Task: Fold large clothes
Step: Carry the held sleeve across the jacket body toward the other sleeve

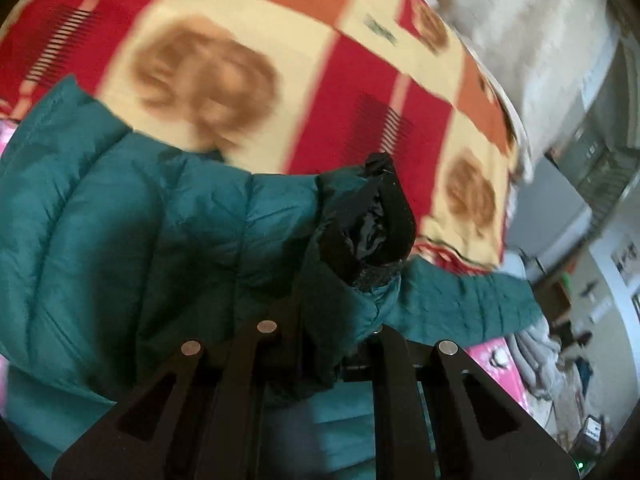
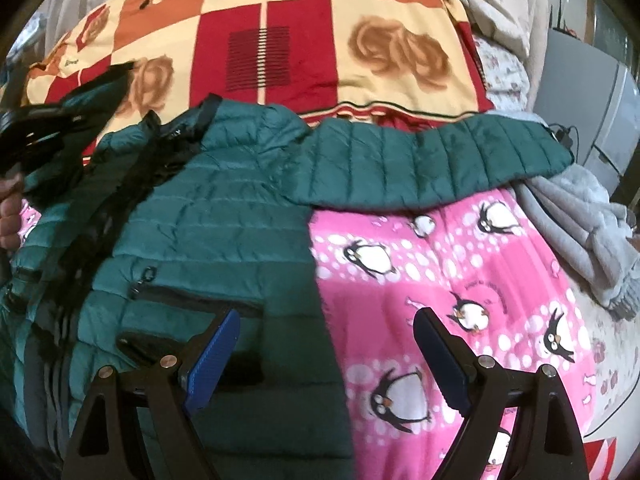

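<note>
The jacket [image 2: 224, 216], a teal quilted puffer, lay spread on a bed, partly over a pink penguin blanket [image 2: 460, 300] and partly over a red/orange/cream rose blanket [image 2: 360, 40] behind it. One sleeve [image 2: 440, 160] stretched out sideways to the right along the line where the two blankets met. Front zip ran down the left part of the jacket, w/ a zipped pocket [image 2: 192, 300] lower down, close to the right gripper.

Left gripper [image 1: 320, 344]: fingers shut tight on the jacket's other sleeve, at the cuff [image 1: 368, 220]. Fabric bunched up between them & black lining showed at the cuff opening. That sleeve was lifted off the bed, above the jacket body. In the right wrist view the same gripper [image 2: 40, 128] showed at far left, blurred, w/ a hand [image 2: 10, 216] of the person just below it.

Right gripper [image 2: 328, 356]: fingers [image 2: 212, 356] stood wide apart, nothing between them. Blue pads visible. It hovered over the jacket's right edge, left finger above the jacket, right finger above the penguin blanket.

A grey fleece [image 2: 592, 240] lay bunched at the bed's right side, just beside the sleeve end. Left wrist view was motion-blurred.
</note>
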The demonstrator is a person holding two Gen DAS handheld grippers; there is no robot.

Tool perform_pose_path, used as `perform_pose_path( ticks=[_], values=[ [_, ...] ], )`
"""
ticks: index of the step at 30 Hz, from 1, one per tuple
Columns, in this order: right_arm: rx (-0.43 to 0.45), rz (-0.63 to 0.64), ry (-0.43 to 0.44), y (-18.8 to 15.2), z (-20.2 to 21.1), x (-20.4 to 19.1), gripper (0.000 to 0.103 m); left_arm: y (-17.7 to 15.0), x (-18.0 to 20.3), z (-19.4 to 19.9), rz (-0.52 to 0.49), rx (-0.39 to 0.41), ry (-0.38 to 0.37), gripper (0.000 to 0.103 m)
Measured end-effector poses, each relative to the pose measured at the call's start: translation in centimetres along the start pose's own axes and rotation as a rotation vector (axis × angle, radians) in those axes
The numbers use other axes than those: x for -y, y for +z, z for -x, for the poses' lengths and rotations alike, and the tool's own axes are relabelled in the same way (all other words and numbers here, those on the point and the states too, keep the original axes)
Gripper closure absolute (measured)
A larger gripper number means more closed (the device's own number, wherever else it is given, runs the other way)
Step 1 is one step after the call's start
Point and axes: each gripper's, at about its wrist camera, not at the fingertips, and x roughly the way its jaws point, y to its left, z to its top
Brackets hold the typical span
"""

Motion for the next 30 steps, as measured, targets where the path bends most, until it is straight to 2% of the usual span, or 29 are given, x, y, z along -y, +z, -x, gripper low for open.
perform_pose_path(
  ticks=[4,8,14,18,22,23,24,26,30],
  values=[
    [-0.010,-0.032,0.003,-0.3,-0.1,1.7,0.016,-1.0,3.6,-4.0,-0.018,-0.057,-0.040,0.093],
    [-0.034,-0.074,0.001,-0.9,-0.4,3.6,0.016,-2.2,5.3,-7.7,0.006,-0.126,-0.065,0.093],
    [-0.062,-0.131,0.013,-1.3,-0.8,5.6,0.016,-4.8,4.7,-11.1,0.028,-0.220,-0.054,0.093],
    [-0.070,-0.137,0.019,-1.3,-1.0,5.7,0.016,-5.4,4.1,-11.9,0.048,-0.254,-0.051,0.093],
    [-0.073,-0.124,0.018,-1.1,-1.2,5.2,0.016,-5.7,4.3,-12.0,0.046,-0.283,-0.057,0.082],
    [-0.074,-0.121,0.016,-1.0,-1.2,5.0,0.016,-5.8,4.3,-11.7,0.047,-0.287,-0.075,0.073],
    [-0.076,-0.119,0.014,-0.9,-1.2,4.8,0.016,-5.9,4.3,-11.3,0.050,-0.289,-0.102,0.060],
    [-0.076,-0.115,0.010,-0.8,-1.2,4.4,0.016,-6.0,4.4,-10.2,0.049,-0.286,-0.145,0.047],
    [-0.073,-0.110,0.002,-0.6,-1.1,3.5,0.016,-6.2,4.0,-7.7,0.050,-0.287,-0.179,0.044]
  ],
)
